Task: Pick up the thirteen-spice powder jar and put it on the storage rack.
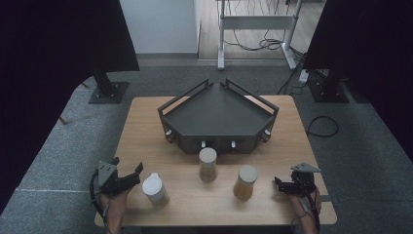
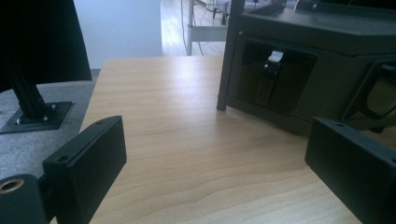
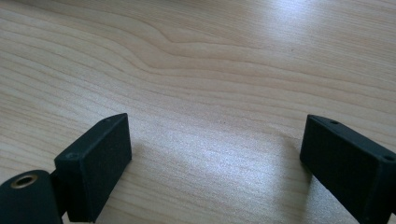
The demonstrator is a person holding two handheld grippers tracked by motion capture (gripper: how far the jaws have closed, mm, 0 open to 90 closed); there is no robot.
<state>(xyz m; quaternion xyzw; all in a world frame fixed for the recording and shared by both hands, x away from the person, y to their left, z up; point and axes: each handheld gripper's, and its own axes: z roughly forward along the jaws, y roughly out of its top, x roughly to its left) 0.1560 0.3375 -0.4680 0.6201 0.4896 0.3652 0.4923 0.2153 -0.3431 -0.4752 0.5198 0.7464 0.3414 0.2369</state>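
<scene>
Three round jars with white lids stand on the wooden table (image 1: 146, 126): a pale one (image 1: 156, 189) at the front left, one (image 1: 208, 164) in the middle, and an amber one (image 1: 245, 182) at the front right. Behind them sits a dark five-sided tray (image 1: 219, 114) with rails, seen close as a dark block (image 2: 303, 70) in the left gripper view. My left gripper (image 1: 135, 174) is just left of the pale jar, open (image 2: 215, 154) and holding nothing. My right gripper (image 1: 277, 184) rests right of the amber jar, open (image 3: 215, 149) over bare wood.
Black stands with base plates rise from the grey carpet at the left (image 1: 108, 91) and right (image 1: 331, 90) of the table. Cables (image 1: 321, 126) lie on the floor at the right. A white desk frame (image 1: 255, 22) stands at the back.
</scene>
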